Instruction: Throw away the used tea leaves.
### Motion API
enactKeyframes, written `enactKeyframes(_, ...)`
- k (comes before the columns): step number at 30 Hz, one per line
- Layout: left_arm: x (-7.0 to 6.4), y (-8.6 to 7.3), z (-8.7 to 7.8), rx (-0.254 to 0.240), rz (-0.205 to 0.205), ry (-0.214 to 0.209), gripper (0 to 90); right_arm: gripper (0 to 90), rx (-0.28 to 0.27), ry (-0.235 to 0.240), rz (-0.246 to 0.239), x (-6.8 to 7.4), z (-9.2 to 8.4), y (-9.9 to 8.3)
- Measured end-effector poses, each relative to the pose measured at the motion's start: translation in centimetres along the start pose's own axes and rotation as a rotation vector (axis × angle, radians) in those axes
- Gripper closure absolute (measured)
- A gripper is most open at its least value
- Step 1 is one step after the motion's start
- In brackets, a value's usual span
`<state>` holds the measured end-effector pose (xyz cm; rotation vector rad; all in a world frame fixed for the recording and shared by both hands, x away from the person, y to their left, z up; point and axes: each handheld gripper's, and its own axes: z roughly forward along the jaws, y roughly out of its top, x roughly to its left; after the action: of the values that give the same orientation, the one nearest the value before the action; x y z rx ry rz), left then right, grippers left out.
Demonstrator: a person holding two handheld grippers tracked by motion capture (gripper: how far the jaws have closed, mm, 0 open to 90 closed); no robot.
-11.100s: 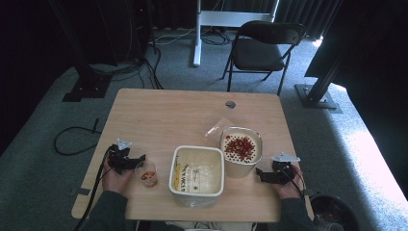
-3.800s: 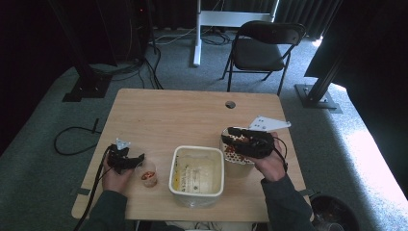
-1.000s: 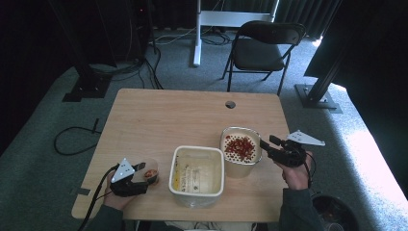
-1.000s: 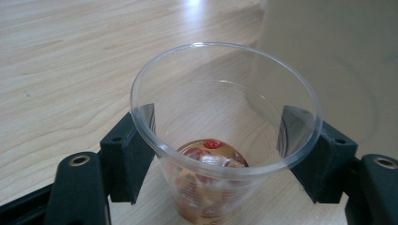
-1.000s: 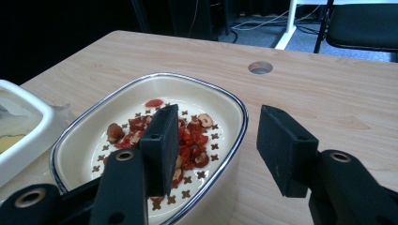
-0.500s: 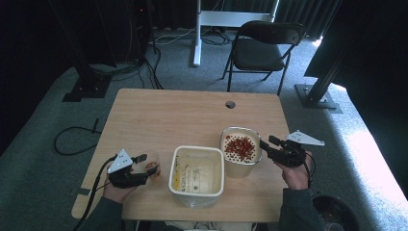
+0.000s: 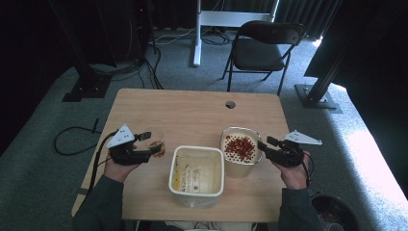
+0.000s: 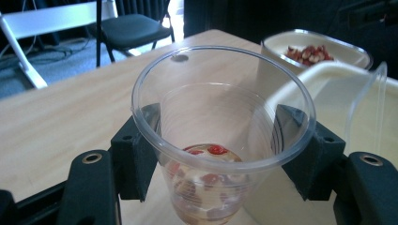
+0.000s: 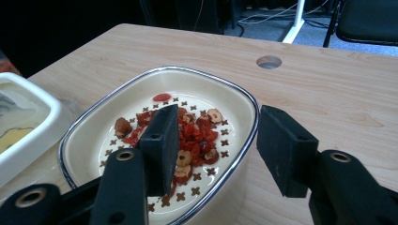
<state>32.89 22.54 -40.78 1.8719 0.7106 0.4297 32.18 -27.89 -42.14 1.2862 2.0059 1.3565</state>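
clear plastic cup [image 8: 220, 140] sits clamped in our left gripper [image 8: 220, 150], red bits at its bottom; our right gripper [image 9: 216, 150] straddles the strainer bowl [image 9: 244, 105] rim, jaws apart.

A black folding chair [image 7: 263, 45] stands on the grey carpet behind the wooden table [image 7: 192, 110], which has a small round hole [image 7: 230, 104] near its far edge. A white stand [image 7: 226, 19] is left of the chair. Black cables [image 7: 72, 139] lie on the floor beside the table
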Motion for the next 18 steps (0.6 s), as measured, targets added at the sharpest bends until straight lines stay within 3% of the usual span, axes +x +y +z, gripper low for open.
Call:
enactKeyframes(9,0.6,3.8,0.9,-0.040,0.021,-0.049,35.4,41.4,0.005,0.024,-0.005,0.2,0.3,0.0)
enactKeyframes(18,0.8,7.0,2.8,-0.031,0.041,-0.084,35.7,33.1,-0.005,0.010,-0.029,0.6,0.4,0.0)
